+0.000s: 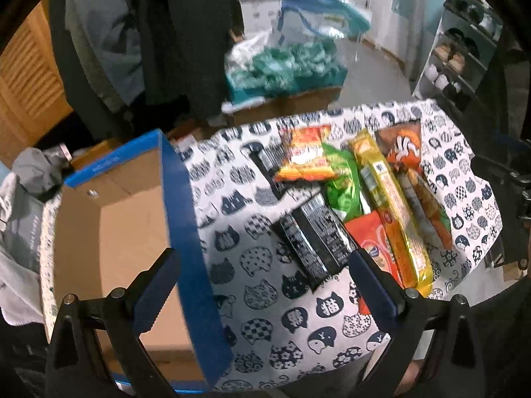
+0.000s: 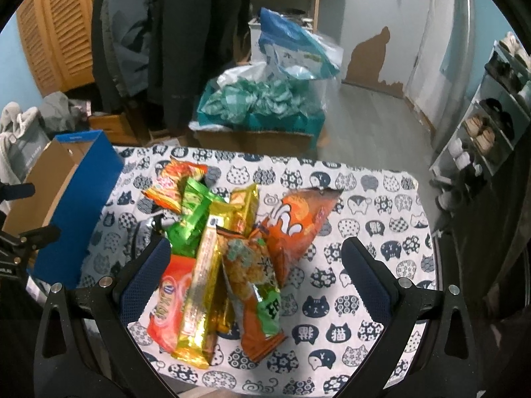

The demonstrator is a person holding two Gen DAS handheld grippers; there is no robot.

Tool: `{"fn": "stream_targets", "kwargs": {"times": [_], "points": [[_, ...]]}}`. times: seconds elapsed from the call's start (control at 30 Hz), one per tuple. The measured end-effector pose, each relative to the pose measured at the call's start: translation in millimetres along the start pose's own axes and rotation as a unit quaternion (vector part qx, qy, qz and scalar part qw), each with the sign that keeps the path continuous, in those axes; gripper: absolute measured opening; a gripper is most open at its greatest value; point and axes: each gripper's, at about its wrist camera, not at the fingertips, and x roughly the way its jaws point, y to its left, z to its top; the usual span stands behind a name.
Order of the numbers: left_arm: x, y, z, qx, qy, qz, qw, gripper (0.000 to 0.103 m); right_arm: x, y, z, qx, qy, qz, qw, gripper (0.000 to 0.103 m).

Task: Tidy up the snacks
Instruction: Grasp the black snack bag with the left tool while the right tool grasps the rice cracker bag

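gold packet point(image 2: 199, 285) long, shiny | atop snack pile | box point(image 1: 116, 232) empty

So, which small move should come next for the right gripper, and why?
Probably lower the right gripper onto the long gold packet and close on it. Both grippers are open and hold nothing, the snacks lie piled on the cat-print cloth, this packet lies on top between the right fingers, and the blue box looks empty.

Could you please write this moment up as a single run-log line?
left hand-held gripper: open, empty | right hand-held gripper: open above snack pile | blue cardboard box: empty | no snack moved yet
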Motion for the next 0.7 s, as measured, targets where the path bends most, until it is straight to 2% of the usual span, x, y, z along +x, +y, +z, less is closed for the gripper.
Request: {"fn": "stream_targets", "kwargs": {"times": [0.23,0.7], "points": [[36,-10,0,-0.014,0.053,-0.012,0.9984,0.102,26,-4,-8,-0.005,0.034,0.003,0.999,0.1],[90,-31,14,-0.032,0.112,-0.039,0.9924,0.102,80,-21,-32,-0.002,0.107,0.019,0.994,0.1]]}}
